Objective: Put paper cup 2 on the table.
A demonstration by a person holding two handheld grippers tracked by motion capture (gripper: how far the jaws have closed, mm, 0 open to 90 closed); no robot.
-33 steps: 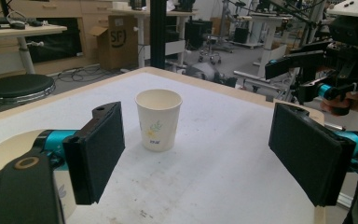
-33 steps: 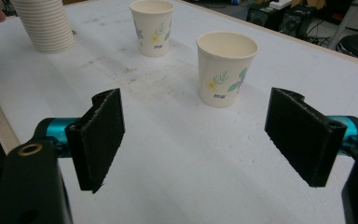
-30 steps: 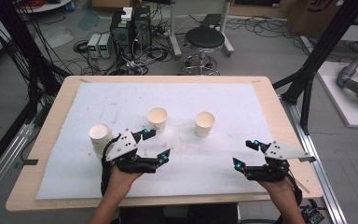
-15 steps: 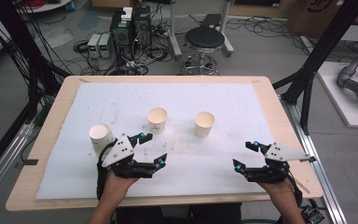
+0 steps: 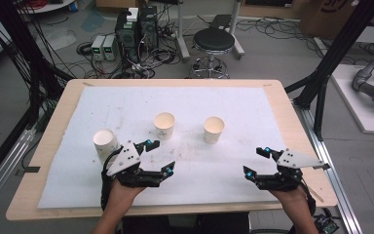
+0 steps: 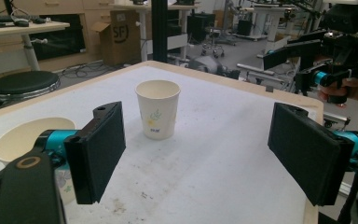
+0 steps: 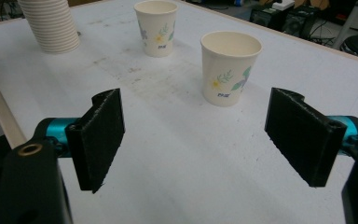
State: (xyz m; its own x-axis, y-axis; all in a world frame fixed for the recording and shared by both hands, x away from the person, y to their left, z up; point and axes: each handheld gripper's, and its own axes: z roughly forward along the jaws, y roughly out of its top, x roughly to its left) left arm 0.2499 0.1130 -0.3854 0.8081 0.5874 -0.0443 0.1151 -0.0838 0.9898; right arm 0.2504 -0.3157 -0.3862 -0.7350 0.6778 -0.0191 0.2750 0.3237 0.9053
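Observation:
Three paper cup items stand in a row on the white mat (image 5: 233,105): a stack of cups (image 5: 105,143) at the left, a single flowered cup (image 5: 164,125) in the middle and another cup (image 5: 214,129) to its right. My left gripper (image 5: 160,156) is open just in front of the middle cup and angled toward the right, with nothing between its pads. The left gripper view has the middle cup (image 6: 23,137) behind the left pad and the right cup (image 6: 157,115) ahead. My right gripper (image 5: 256,161) is open and empty near the front right, pointing left at the right cup (image 7: 230,74).
The wooden table edge (image 5: 175,83) frames the mat. A black stool (image 5: 214,41), computer cases and cables sit on the floor beyond the far edge. Black frame posts stand at both sides. Bare mat lies between the two grippers.
The left gripper has drifted a little back toward the near edge and to the left. Its jaws stay open. The right gripper and the cups have not moved.

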